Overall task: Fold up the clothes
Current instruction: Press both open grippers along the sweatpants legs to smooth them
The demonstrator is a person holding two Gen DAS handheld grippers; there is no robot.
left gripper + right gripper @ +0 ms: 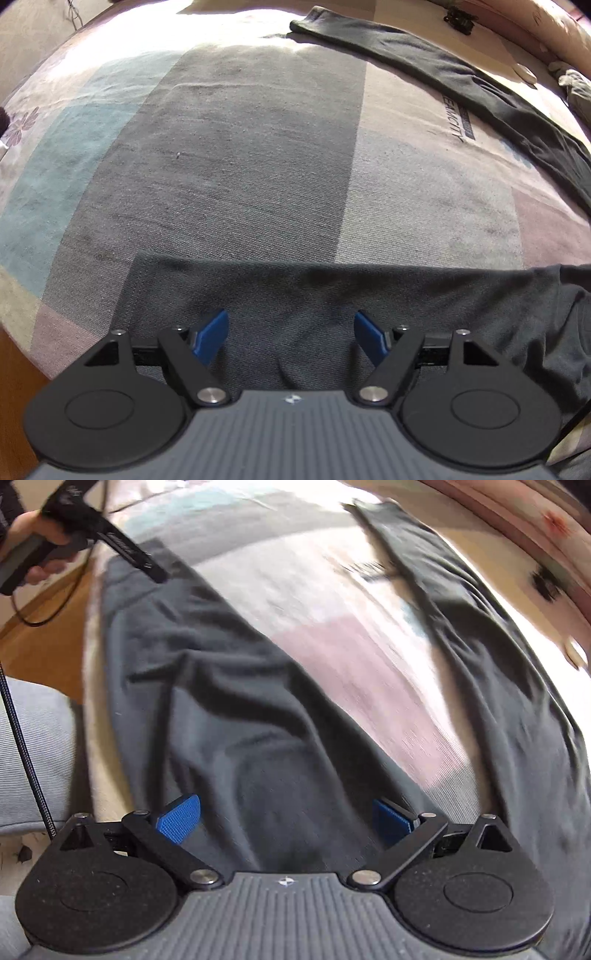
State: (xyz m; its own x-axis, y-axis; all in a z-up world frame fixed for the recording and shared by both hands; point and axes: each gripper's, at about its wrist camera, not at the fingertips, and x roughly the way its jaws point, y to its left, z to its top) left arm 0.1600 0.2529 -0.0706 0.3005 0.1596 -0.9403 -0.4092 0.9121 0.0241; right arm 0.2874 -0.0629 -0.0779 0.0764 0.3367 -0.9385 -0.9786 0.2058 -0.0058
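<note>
Both wrist views look down on a bed with a patchwork sheet (258, 147). The dark grey trousers (229, 686) lie spread on it, 2 legs splayed apart in a V with bare sheet between them; the far leg (461, 77) runs diagonally toward the pillows.

My left gripper (291, 334) hovers over the near leg's end, blue pads spread wide, nothing between them. The straight hem edge sits just ahead of the fingertips, which I read as lining up on that end. My right gripper (286, 818) is also spread, empty, over the rumpled crotch and waist area; its view is blurred, so it is likely moving.

In the right view a hand (33, 542) holds the left tool at the leg's end.

Legs apart: the lengthwise fold does not lie made. 1 hazard: wrinkles near the waist.
</note>
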